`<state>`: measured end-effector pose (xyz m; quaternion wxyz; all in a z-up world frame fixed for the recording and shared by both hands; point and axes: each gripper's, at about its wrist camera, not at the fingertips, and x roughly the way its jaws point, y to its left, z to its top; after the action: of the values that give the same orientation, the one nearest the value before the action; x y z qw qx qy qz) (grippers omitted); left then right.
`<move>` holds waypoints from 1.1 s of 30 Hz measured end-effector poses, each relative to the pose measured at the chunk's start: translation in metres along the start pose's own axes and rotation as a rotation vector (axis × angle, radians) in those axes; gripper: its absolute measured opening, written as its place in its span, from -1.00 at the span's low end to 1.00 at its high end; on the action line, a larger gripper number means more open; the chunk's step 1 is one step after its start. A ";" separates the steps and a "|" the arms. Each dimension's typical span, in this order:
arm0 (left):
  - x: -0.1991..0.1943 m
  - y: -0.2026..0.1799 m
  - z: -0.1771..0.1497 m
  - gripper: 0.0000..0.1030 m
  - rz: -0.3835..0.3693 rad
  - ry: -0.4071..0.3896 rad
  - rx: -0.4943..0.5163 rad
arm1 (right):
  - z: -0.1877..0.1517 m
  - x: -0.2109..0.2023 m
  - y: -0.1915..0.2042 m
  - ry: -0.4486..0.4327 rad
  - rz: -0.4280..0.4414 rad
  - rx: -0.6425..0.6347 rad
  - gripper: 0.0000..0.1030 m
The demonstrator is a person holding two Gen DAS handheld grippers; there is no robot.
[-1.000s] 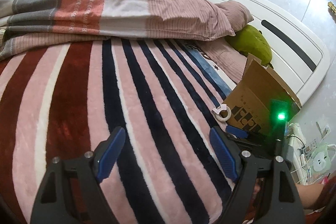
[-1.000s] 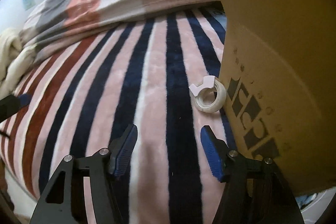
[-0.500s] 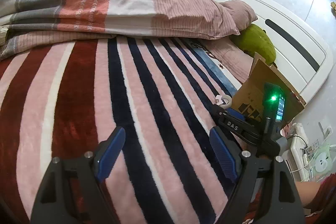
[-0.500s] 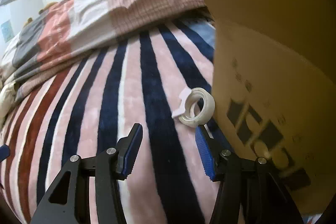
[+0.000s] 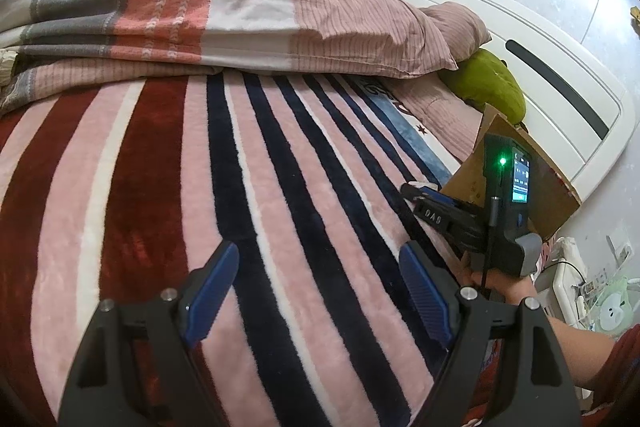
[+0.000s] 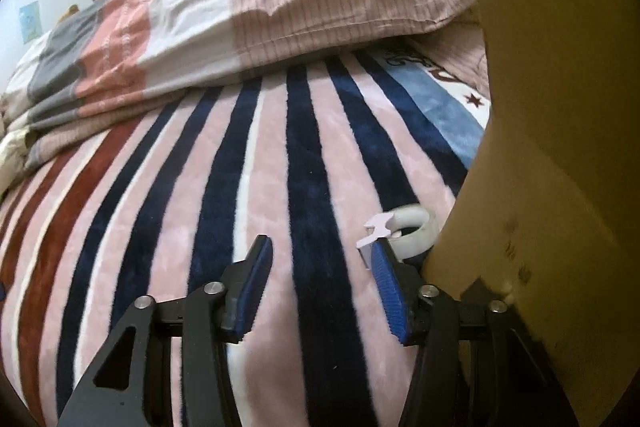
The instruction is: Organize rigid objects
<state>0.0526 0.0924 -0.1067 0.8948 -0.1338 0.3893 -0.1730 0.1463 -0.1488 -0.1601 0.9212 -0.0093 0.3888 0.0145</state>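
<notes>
Right wrist view: the white tape ring (image 6: 412, 233) lies on the bed's striped blanket (image 6: 264, 163), tucked against the cardboard box (image 6: 560, 147), just ahead and right of the right hand-held gripper (image 6: 320, 287). Its right finger (image 6: 386, 287) touches the ring, jaws spread, nothing held. The left hand-held gripper (image 5: 320, 291) hangs released, farther off.

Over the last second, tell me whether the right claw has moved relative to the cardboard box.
Yes. The right claw has advanced along the cardboard box toward the white tape ring, which now sits at its right fingertip against the box.
</notes>
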 end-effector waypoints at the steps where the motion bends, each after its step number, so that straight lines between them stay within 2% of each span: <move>1: 0.000 0.001 0.000 0.56 -0.001 0.001 0.000 | 0.001 0.001 -0.003 0.006 -0.004 0.003 -0.58; 6: 0.000 0.004 0.000 0.56 -0.004 -0.007 -0.013 | 0.000 0.001 -0.004 0.025 -0.031 -0.046 -0.68; 10: 0.001 0.009 0.001 0.56 -0.007 -0.004 -0.014 | 0.002 0.006 -0.004 0.075 -0.049 -0.010 -0.61; 14: 0.005 0.013 0.001 0.56 -0.013 -0.002 -0.012 | 0.001 -0.005 0.012 0.080 -0.047 -0.133 -0.60; 16: 0.008 0.017 0.002 0.56 -0.013 -0.002 -0.020 | 0.003 -0.009 0.025 0.116 -0.045 -0.240 -0.47; 19: 0.006 0.022 0.002 0.56 -0.021 -0.013 -0.033 | 0.010 -0.007 0.040 0.174 -0.107 -0.380 -0.21; 23: 0.002 0.028 -0.001 0.56 -0.024 -0.024 -0.038 | 0.017 0.003 0.051 0.268 -0.168 -0.515 -0.21; 27: 0.000 0.035 -0.006 0.56 -0.025 -0.024 -0.054 | 0.020 0.022 0.051 0.389 -0.266 -0.644 -0.21; 31: -0.002 0.039 -0.008 0.56 -0.029 -0.023 -0.061 | 0.016 0.034 0.057 0.450 -0.330 -0.789 -0.22; 33: -0.003 0.040 -0.008 0.56 -0.031 -0.027 -0.063 | 0.017 0.045 0.056 0.490 -0.354 -0.802 -0.24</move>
<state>0.0528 0.1289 -0.1250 0.8925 -0.1704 0.3803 -0.1726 0.1879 -0.0918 -0.1803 0.7152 -0.4315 0.5498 0.0036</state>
